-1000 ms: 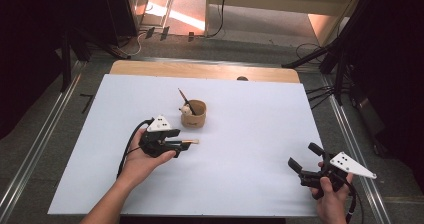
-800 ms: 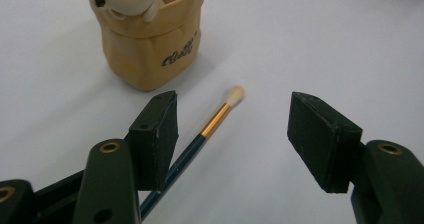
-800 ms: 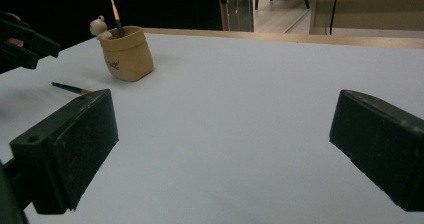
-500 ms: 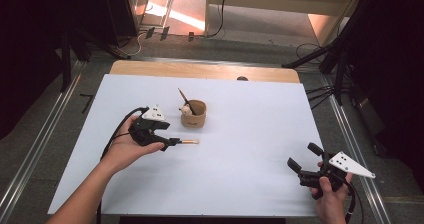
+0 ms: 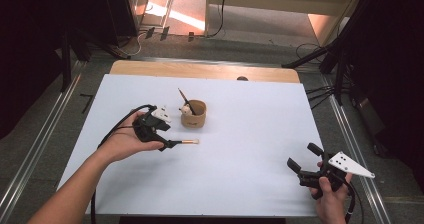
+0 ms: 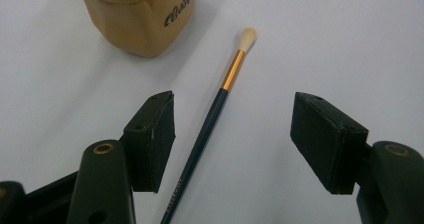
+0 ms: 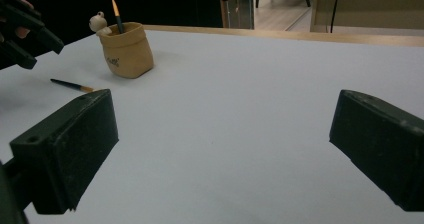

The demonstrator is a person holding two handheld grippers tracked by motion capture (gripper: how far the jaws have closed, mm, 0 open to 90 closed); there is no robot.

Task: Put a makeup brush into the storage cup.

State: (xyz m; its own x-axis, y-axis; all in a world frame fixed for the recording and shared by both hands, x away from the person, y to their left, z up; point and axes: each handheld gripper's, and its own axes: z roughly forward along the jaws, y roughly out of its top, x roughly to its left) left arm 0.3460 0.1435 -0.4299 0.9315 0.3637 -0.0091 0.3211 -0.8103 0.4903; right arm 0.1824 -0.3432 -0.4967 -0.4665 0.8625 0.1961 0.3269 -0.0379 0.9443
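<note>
Left of centre in the high view, a brush [image 5: 189,142] is lying flat below the pot [image 5: 194,114], its long axis running between the left gripper [image 5: 167,143]'s half-open, empty jaws, while the right gripper [image 5: 300,158] is waiting wide open, well apart.

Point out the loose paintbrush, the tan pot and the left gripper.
paintbrush [image 6: 233,70], left gripper view, on its gold ferrule.
tan pot [image 5: 194,116], high view, on its front wall.
left gripper [image 6: 233,139], left gripper view, midway between its open jaws.
</note>
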